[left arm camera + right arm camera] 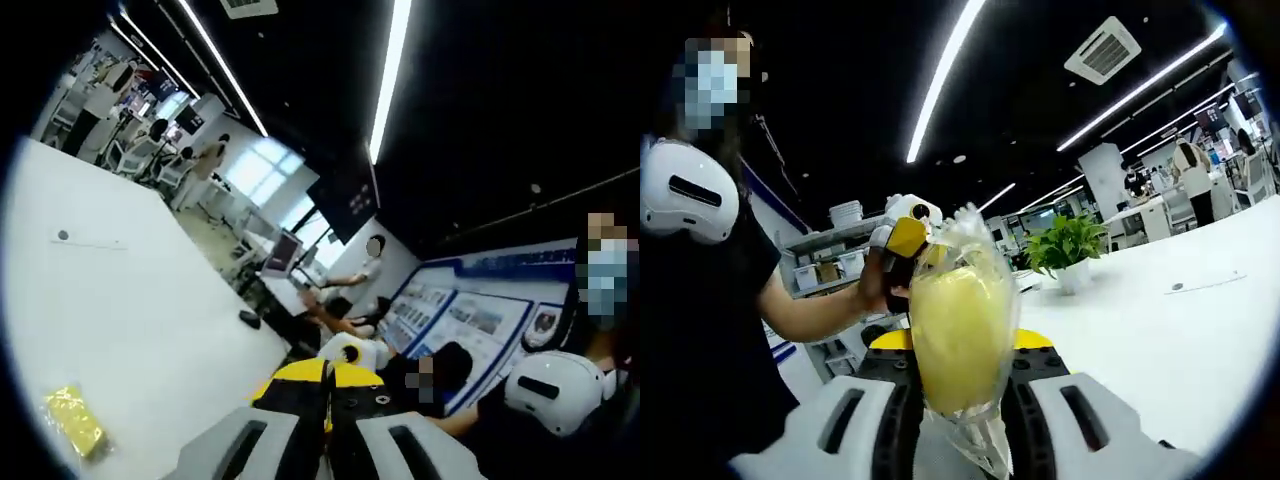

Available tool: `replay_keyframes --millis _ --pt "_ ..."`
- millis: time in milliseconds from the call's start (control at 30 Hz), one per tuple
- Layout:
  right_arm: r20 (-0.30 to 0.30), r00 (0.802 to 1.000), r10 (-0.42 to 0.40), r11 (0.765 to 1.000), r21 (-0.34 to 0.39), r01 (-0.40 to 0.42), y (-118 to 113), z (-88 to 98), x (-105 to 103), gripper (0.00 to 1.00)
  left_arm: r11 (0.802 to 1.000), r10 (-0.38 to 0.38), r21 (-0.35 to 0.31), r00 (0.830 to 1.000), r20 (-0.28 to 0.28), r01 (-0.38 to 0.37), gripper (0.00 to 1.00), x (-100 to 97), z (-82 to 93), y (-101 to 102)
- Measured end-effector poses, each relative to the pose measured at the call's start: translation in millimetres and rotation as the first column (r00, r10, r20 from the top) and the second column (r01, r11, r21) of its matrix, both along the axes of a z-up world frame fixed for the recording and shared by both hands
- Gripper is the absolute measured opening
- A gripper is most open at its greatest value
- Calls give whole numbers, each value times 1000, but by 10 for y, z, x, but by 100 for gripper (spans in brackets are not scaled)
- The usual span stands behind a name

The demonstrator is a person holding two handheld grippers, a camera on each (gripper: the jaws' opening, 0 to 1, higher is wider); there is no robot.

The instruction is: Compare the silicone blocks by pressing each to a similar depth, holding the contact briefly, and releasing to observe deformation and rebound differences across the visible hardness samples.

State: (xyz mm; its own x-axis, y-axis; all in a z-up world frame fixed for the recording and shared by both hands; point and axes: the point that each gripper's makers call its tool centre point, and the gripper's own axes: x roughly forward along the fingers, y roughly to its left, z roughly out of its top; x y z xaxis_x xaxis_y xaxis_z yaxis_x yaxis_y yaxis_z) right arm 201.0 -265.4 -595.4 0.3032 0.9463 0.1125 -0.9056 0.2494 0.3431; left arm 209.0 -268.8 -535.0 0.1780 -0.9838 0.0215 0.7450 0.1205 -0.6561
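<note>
Right gripper (958,400): jaws clamped on a yellow silicone block (958,330) sealed in a clear plastic bag (975,440); the block stands upright between the two grey jaws, and the crumpled bag spills below the grip and peaks above the block

Left gripper as seen from the right gripper view (902,240): just beyond the top of the held block, white and yellow, gripped by the person's hand (875,280); whether it touches the bag cannot be told

Left gripper (325,440): jaws drawn close together with a narrow dark gap and nothing between them

Second yellow block (73,420): lying flat on the white table (140,300), well off to the left of the left gripper's jaws, also in a wrapper

Person: black sleeve (700,330) to the left of the right gripper, with a white headset (682,195) at the shoulder

Potted plant (1065,250): on the table beyond and to the right of the held block

Background: ceiling light strips (392,70), a wall of blue posters (480,310), seated people at desks far beyond the left gripper
</note>
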Motion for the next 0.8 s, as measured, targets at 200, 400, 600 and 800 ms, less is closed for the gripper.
replay_keyframes --millis 200,400,600,800 --pt "-32 999 26 997 -71 -28 24 66 -30 20 1000 8 27 996 90 -10 0 -31 48 71" --pt "-111 992 56 992 -103 -68 73 106 -98 20 999 17 40 992 123 -22 0 -61 75 125" --pt "-115 992 42 990 -127 -57 113 211 -125 15 999 33 7 991 131 -34 0 -86 175 193" --pt "-169 984 55 988 -131 -77 181 260 -141 9 997 69 14 983 172 -73 0 -59 232 268"
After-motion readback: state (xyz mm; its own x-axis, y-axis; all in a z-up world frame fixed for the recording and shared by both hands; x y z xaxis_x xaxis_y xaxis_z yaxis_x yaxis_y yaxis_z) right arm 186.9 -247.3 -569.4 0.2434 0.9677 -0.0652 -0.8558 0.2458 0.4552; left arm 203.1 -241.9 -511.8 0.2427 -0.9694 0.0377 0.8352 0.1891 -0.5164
